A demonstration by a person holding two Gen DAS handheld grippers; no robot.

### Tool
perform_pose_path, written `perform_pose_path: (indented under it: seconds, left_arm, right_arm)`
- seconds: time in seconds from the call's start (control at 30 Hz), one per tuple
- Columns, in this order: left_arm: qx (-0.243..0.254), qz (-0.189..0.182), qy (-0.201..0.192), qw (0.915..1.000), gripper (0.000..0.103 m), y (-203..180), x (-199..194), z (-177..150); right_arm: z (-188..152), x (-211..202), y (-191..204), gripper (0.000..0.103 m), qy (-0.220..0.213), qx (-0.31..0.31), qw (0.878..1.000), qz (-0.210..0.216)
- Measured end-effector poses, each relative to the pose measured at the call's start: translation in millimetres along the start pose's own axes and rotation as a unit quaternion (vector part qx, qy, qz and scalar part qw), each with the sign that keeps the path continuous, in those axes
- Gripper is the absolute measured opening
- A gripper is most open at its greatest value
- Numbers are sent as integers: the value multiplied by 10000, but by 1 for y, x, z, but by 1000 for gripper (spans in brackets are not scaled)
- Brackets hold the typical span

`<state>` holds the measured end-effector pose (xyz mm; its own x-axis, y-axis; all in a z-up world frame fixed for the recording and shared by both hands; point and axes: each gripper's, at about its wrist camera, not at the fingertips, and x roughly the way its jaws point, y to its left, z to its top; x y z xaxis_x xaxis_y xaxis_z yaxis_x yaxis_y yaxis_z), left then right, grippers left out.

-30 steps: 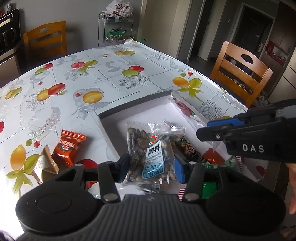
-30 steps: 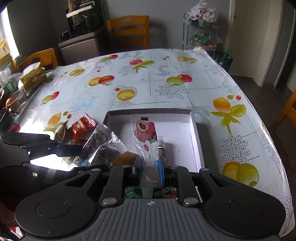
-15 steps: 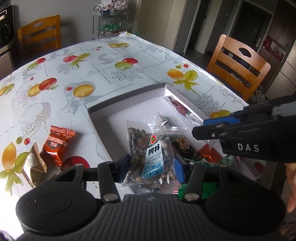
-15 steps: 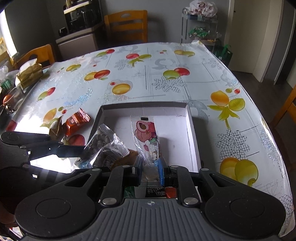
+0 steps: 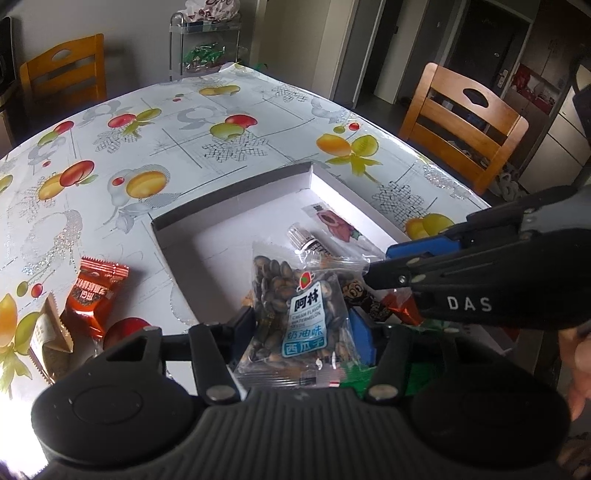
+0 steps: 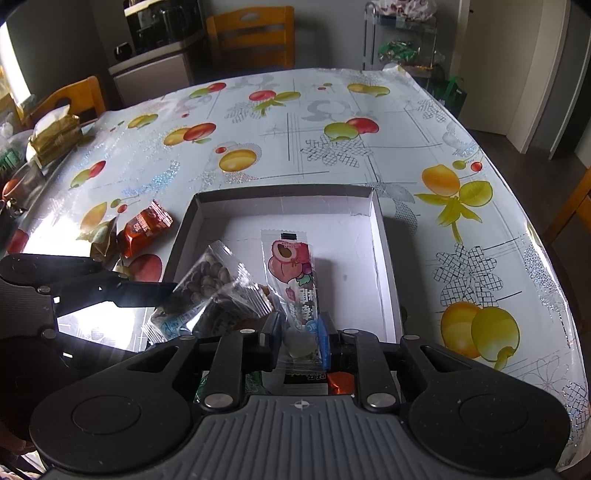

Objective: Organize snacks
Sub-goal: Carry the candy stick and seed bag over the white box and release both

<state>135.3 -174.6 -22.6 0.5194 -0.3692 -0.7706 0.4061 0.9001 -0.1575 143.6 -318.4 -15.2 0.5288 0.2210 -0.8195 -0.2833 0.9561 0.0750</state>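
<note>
Left gripper (image 5: 301, 325) clamps the seed packet (image 5: 295, 314) above the box (image 5: 236, 195); right gripper (image 6: 300, 338) pinches the jelly strip (image 6: 295, 273) over the box's near edge.

This is a home dining room. A dining table (image 6: 332, 110) covered by a glossy plastic cloth printed with fruit fills the middle, with wooden chairs around it: one on the far side (image 6: 251, 40), one at the left (image 6: 70, 101) and one at the right (image 5: 465, 125). Against the far wall stand a low cabinet with dark kitchen appliances (image 6: 162, 22) on top and a small metal shelf cart (image 6: 402, 40) holding bags. Beyond the right chair a hallway leads to a dark door (image 5: 480, 48).
</note>
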Motion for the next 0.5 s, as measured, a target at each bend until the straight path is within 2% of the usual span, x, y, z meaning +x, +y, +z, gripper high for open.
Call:
perform_pose_path:
  seconds: [0.17, 0.37, 0.4, 0.5]
  left_arm:
    - [6, 34, -52, 10000, 59, -1, -1, 1]
    - [64, -70, -253, 9996, 70, -2, -8, 2]
    - [71, -96, -280, 9995, 74, -2, -9, 2]
    - [60, -124, -363, 9992, 76, -2, -14, 2]
  right_arm:
    - [1, -1, -2, 26, -25, 30, 10000, -63]
    - [3, -5, -2, 33, -104, 52, 9999, -95]
    - [3, -5, -1, 34, -125, 56, 9998, -106]
    - [5, -8, 0, 34, -182, 47, 9998, -102]
